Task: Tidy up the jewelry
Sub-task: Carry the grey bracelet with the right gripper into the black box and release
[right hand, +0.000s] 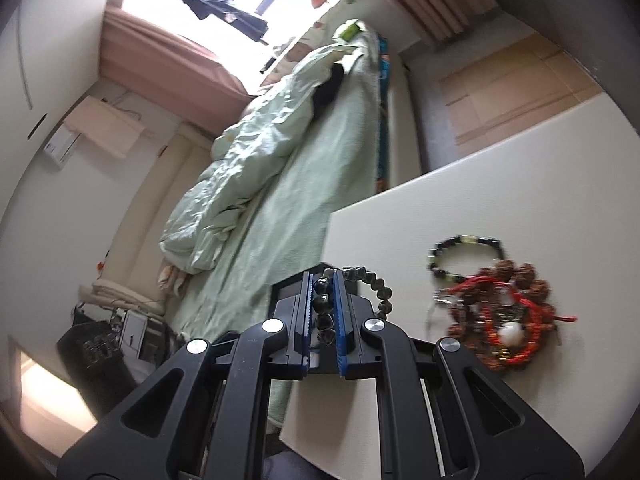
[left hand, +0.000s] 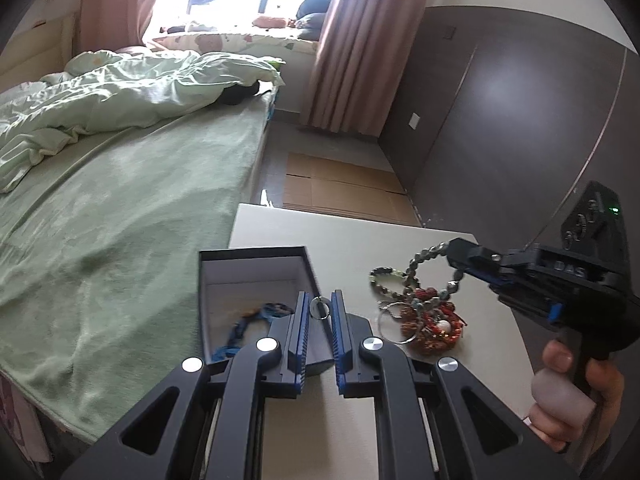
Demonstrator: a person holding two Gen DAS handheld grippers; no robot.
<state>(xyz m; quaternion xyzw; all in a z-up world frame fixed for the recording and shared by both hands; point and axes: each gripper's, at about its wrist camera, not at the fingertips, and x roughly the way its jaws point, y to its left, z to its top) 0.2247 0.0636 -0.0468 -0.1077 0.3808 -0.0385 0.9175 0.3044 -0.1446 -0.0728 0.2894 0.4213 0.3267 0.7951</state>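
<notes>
My left gripper [left hand: 320,300] is shut on a small metal ring [left hand: 320,309], held above the edge of an open dark box [left hand: 256,258] with a white inside. A blue braided piece [left hand: 256,318] lies in that box. My right gripper [left hand: 454,250], held by a hand, is shut on a grey bead bracelet [left hand: 416,262] and lifts it over the jewelry pile [left hand: 432,324]. In the right wrist view the grey bead bracelet [right hand: 325,301] sits between the pads of the right gripper [right hand: 323,280] and loops out to the right.
On the white table [left hand: 320,232] lie a dark bracelet with green beads [right hand: 464,256], red and brown bead strings with a white bead [right hand: 508,334], and larger metal rings [left hand: 390,320]. A green bed [left hand: 120,220] borders the table's left side.
</notes>
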